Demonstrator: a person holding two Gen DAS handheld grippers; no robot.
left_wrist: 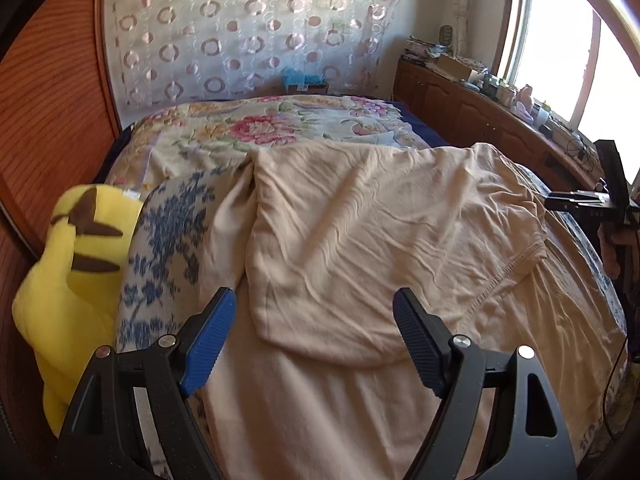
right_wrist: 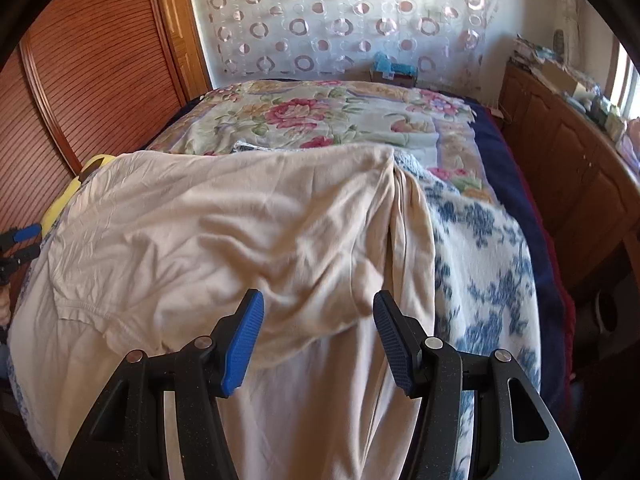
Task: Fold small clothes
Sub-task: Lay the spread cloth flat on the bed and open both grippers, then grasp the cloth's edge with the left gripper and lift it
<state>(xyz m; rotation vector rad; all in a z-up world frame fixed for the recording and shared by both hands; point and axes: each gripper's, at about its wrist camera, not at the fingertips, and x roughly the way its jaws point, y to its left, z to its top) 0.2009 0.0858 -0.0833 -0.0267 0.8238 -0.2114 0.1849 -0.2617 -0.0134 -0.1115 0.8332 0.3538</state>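
Note:
A beige knit garment [left_wrist: 360, 220] lies spread on the bed, its upper layer folded over toward me with a stitched hem at the right. My left gripper [left_wrist: 315, 294] hovers open just above the near left part of the fold, nothing between its blue pads [left_wrist: 208, 340]. In the right wrist view the same garment [right_wrist: 240, 220] fills the middle, and my right gripper [right_wrist: 318, 295] stands open over its near right part, empty too. The right gripper [left_wrist: 580, 198] shows at the far right edge of the left view. The left gripper [right_wrist: 24, 244] peeks in at the left edge of the right view.
A yellow plush toy [left_wrist: 72, 280] lies at the bed's left side against a wooden slatted door [left_wrist: 48, 120]. A blue-and-white floral blanket [right_wrist: 480, 248] lies under the garment, a pink floral quilt [left_wrist: 260, 128] beyond it. A cluttered wooden cabinet [left_wrist: 460, 108] runs under the window.

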